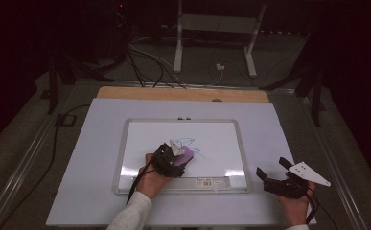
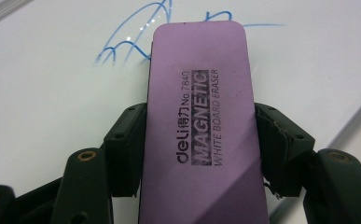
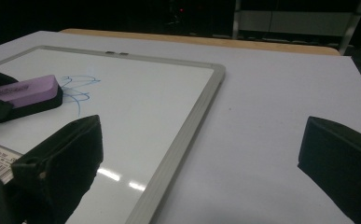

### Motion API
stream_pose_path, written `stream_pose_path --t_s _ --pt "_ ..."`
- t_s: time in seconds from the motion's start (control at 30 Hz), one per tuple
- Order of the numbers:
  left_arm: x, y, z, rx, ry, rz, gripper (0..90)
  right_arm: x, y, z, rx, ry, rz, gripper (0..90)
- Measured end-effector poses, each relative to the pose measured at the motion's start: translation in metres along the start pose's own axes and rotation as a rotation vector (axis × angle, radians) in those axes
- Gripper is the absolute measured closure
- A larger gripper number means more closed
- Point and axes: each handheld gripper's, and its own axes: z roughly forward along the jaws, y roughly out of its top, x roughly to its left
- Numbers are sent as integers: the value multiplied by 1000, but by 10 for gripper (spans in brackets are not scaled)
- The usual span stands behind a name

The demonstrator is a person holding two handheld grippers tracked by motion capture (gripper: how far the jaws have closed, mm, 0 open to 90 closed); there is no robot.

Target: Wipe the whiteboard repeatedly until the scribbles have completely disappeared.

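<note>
**Caller:** Left claw (image 1: 185,155) is clamped on the purple eraser (image 2: 199,126), one black jaw pressed against each long side. Plain as day in the left gripper view, where the printed label reads "MAGNETIC WHITE BOARD ERASER".

**Analyst:** And that eraser is sitting on the whiteboard (image 1: 221,136), near the middle of it, with its far end right up against the blue scribble (image 2: 131,39). Part of the ink runs in beneath the eraser's top edge.

**Caller:** From the high view, the left hand (image 1: 150,181) comes in from the near edge of the board, the grey three-cornered plate showing on top of the claw.

**Analyst:** Over on the other side, the right claw (image 1: 273,168) is released, jaws spread wide with nothing between them. It rests off the board, over the white sheet (image 1: 92,158) that covers the tabletop (image 1: 125,92), just beside the board's right frame.

**Caller:** The right gripper view backs that up: two black jaws well apart, the silver frame running between them, and the eraser farther off at the left with the blue lines behind it.

**Analyst:** A barcode sticker (image 1: 211,182) sits on the board's near edge, between the two hands. Whether the eraser's felt lies fully flat on the board is hard to say; from the right gripper view it looks level, but the light is dim.
</note>
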Motion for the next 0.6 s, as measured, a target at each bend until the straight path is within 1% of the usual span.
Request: stream_pose_path --t_s 0.03,0.1,0.2,0.27,0.3,0.33,0.4,0.43,0.6 --pt "3 1 1 3 7 -8 409 0 0 0 -2 -2 4 0" --pt "13 2 3 4 40 -41 410 -2 0 -1 -4 -3 6 0" --pt "31 2 6 6 90 -99 410 -3 0 -2 -6 -5 11 0" --pt "41 1 8 6 123 -142 410 -3 0 -2 -6 -6 10 0" --pt "45 1 8 9 133 -157 410 -3 0 -2 -5 -6 10 0" --pt "46 1 8 8 134 -171 410 -3 0 -2 -5 -6 11 0" --pt "44 2 8 14 145 -161 410 -3 0 -2 -4 -5 10 0" --pt "41 2 8 9 124 -160 410 -2 0 -1 -4 -5 7 0" --pt "17 5 7 1 57 -66 410 -1 0 0 1 -1 1 0"
